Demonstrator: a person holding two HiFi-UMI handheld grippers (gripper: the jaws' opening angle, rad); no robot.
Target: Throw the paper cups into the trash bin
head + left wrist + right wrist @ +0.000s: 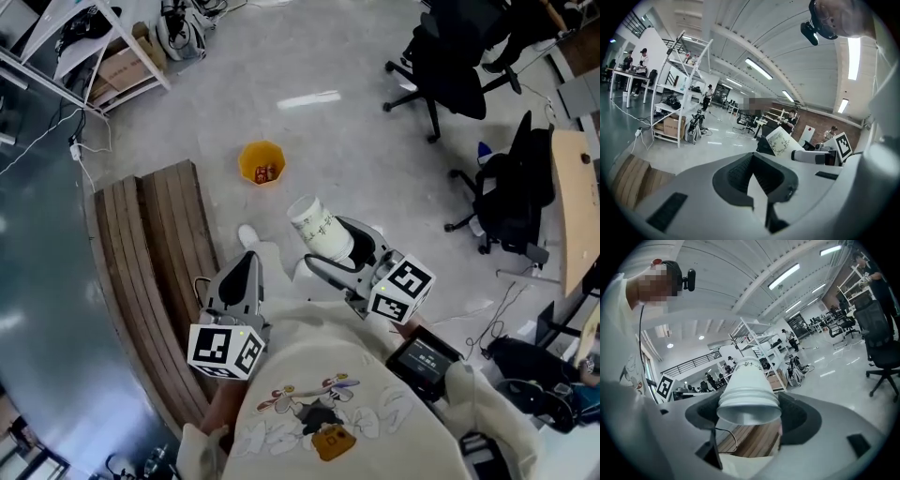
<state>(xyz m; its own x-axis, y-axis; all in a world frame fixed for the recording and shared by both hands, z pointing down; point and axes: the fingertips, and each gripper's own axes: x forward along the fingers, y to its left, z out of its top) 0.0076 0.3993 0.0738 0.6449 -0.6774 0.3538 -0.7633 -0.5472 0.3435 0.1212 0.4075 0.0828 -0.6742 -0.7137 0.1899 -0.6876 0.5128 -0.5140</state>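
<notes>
Right tool [349, 246] clamped on an upturned paper cup [319, 227], short of the yellow trash bin [262, 162]; left tool [246, 266], jaws together and empty, likewise short of the bin.

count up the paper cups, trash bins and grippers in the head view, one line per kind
paper cups: 1
trash bins: 1, yellow
grippers: 2, left gripper and right gripper, which holds the cup
total: 4
</notes>
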